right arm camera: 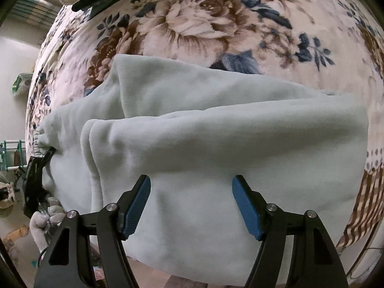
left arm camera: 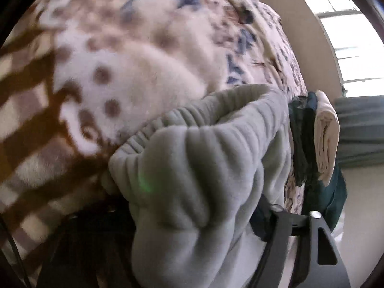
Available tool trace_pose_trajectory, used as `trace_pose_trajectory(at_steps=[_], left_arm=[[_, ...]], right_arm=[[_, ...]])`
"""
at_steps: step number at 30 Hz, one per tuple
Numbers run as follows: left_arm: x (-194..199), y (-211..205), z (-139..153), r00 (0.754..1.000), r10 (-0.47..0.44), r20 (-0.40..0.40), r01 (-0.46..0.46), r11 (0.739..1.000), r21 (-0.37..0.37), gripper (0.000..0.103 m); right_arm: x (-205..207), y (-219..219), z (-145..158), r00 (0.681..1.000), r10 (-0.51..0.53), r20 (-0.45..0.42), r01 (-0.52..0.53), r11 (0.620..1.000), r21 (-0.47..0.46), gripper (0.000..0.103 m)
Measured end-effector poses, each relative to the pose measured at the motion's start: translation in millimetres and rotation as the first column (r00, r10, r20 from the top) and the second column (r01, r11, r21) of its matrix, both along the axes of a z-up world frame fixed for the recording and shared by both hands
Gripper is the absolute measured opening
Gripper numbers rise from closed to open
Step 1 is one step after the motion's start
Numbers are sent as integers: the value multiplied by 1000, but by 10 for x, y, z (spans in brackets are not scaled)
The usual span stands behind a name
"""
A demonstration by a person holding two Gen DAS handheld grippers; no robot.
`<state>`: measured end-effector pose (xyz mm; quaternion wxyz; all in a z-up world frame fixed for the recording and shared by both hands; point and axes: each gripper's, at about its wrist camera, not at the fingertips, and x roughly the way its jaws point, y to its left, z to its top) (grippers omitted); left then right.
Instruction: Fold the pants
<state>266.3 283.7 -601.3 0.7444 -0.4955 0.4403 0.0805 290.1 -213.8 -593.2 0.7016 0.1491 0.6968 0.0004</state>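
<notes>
Pale grey-green fleece pants lie across the floral plush blanket on the bed, long axis running left to right through the middle of the right wrist frame, elastic waistband at the left edge. The right claw hovers directly above the near leg, jaws standing wide apart, blue pads clear of the cloth and holding nothing. Over at lower left, the left claw sits at the waistband, nearer that end. In its own view the bunched waistband fills the frame centre; fabric drapes between its jaws, so it looks clamped on the pants. Folded cloths wait at right.
</notes>
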Motion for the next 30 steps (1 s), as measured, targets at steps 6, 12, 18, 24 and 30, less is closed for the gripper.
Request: trace_pose_trajectory(at_steps=[6,12,18,24,30], left_arm=[[1,-468,881,978,-182,103,160,967,199,27],[-154,-1567,2005,867,-464,182,360,836,415,27],[-451,-3149,1995,665,-744,57,654,618,437,27],[-521,-3964,1081,563,-794,-230,798,449,402,28],[-498,-4004,1096,555,-787,-271,803,420,424,55]], right_arm=[[-27,-108,80,1000,-6,-12,5,996,-95,73],[-217,-501,230,995,-100,3,100,990,-97,73],[-615,-1285,316,957,-290,-7,288,953,-89,73],[-992,-1946,299,931,-363,-15,359,926,-116,73],[-1144,-2201,370,930,-366,33,367,926,-81,78]])
